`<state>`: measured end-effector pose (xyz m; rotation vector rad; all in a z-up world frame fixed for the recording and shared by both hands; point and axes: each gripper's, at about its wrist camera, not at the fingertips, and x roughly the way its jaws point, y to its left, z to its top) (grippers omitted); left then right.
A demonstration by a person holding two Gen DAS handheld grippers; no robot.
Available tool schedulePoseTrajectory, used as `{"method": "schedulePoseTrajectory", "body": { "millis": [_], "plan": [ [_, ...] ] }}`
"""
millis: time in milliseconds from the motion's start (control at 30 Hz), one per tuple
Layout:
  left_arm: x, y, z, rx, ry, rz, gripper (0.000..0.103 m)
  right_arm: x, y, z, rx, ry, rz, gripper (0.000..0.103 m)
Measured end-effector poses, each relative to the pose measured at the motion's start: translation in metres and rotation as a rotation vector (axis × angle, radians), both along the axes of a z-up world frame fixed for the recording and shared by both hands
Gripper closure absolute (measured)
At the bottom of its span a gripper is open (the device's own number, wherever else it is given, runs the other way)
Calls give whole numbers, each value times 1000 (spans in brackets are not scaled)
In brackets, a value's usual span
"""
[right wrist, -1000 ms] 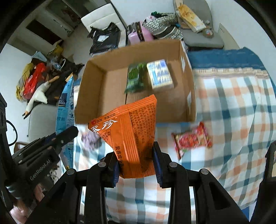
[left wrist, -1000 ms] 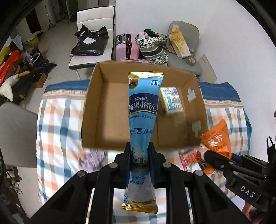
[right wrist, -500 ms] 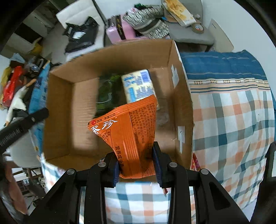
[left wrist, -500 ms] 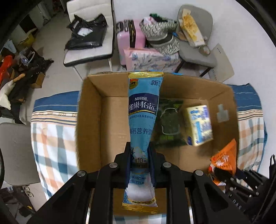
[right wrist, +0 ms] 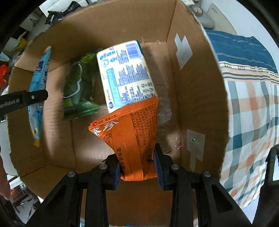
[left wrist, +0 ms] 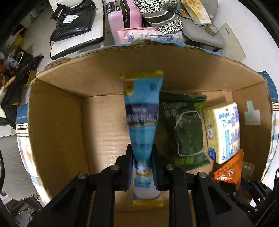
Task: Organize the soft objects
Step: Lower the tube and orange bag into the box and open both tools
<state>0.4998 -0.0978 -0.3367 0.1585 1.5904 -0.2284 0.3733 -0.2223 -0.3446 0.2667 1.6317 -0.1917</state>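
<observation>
My left gripper (left wrist: pixel 142 157) is shut on a long blue Nestle pouch (left wrist: pixel 142 111) and holds it inside the open cardboard box (left wrist: pixel 57 122), left of a green snack bag (left wrist: pixel 186 129) and a yellow-white tissue pack (left wrist: pixel 223 131) lying on the box floor. My right gripper (right wrist: pixel 137 160) is shut on an orange snack bag (right wrist: pixel 129 132) and holds it inside the same box (right wrist: pixel 195 97), just in front of the tissue pack (right wrist: pixel 125 75). The green bag (right wrist: pixel 78 87) and the blue pouch (right wrist: pixel 37 90) show to its left. The orange bag (left wrist: pixel 230 171) shows at lower right in the left wrist view.
The box sits on a checked cloth (right wrist: pixel 252 111). Behind the box stand a pink suitcase (left wrist: pixel 124 15), a white chair with a black bag (left wrist: pixel 75 19), and a grey chair with hats (left wrist: pixel 163 19). Clutter lies on the floor at the far left (left wrist: pixel 15 69).
Both grippers have moved forward and down into the box with their bags still held. The box now fills both views.
</observation>
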Motion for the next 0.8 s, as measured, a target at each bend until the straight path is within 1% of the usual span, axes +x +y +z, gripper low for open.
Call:
{"method": "schedulePoseTrajectory", "body": {
  "millis": [67,133,200,267,300,367,400,467,500,533,567,600,633,700,733,767,800],
  "plan": [
    [5,-1,-6,12,18,3,85,3,-2,-5,-8,8,2,67],
    [8,2,-10,9,42,31,84,4,-2,-8,-14,14,1,67],
    [10,6,-8,6,32,56,80,4,-1,-9,-14,15,-2,66],
    [11,8,-5,-1,21,69,72,6,-4,-8,-9,9,-14,65],
    [11,10,-2,-8,17,79,71,6,-5,-8,-11,5,-14,62],
    [10,13,2,-19,14,86,68,6,-5,-4,-2,-4,-16,59],
    [10,13,5,-22,10,87,66,7,-4,-2,2,-5,-14,56],
    [9,17,11,-24,-6,92,53,9,-1,2,10,-12,-11,48],
    [7,19,16,-28,-18,94,48,9,1,4,19,-18,-13,41],
    [5,20,19,-33,-25,96,39,10,3,6,24,-21,-12,30],
    [3,23,23,-39,-31,97,31,10,3,10,24,-27,-9,22],
    [1,23,26,-44,-35,98,28,10,5,12,25,-36,-6,8],
    [-1,24,30,-49,-42,99,24,10,8,16,27,-46,-1,5],
    [-7,27,38,-51,-65,97,17,10,10,21,27,-56,0,5],
    [-12,29,44,-53,-79,95,11,9,12,24,26,-62,2,5],
    [-15,30,49,-51,-95,93,8,9,14,29,21,-69,7,4],
    [-19,32,53,-51,-110,94,7,6,15,35,13,-85,18,2]
  ]
}}
